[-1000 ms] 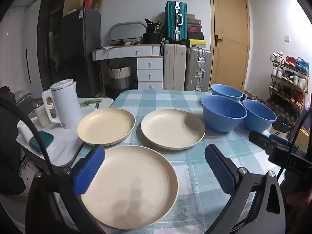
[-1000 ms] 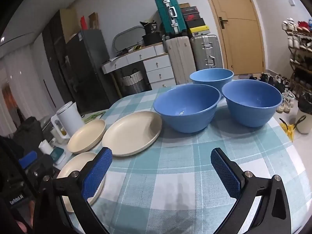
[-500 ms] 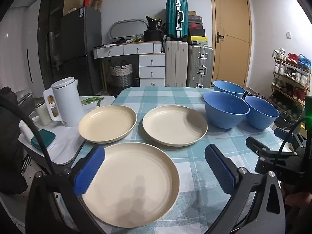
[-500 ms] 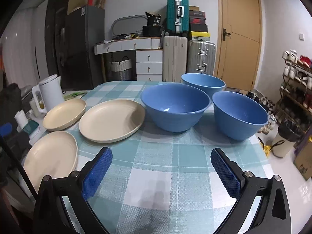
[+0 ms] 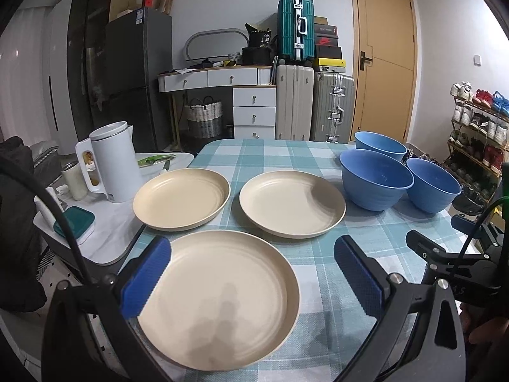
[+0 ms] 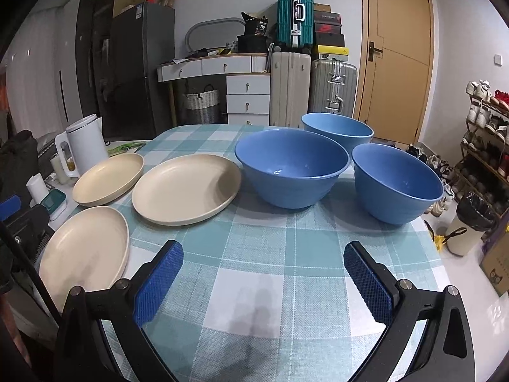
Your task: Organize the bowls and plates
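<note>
Since the earlier frames, the right hand-held gripper (image 6: 262, 275) is drawn back, widening the bowls' (image 6: 291, 172) view. Both the left hand-held gripper (image 5: 251, 275) and the right are held agape, empty, the nearest plate (image 5: 219, 296) framed between the left's fingers, likely for stacking.

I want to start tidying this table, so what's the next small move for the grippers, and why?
Probably ease the left gripper forward and down to take the rim of the nearest plate. Both grippers are open and empty, and that plate lies right between the left one's fingers. All three cream plates lie apart, unstacked, so it could then go onto the middle plate. The right gripper hovers over bare tablecloth.
</note>
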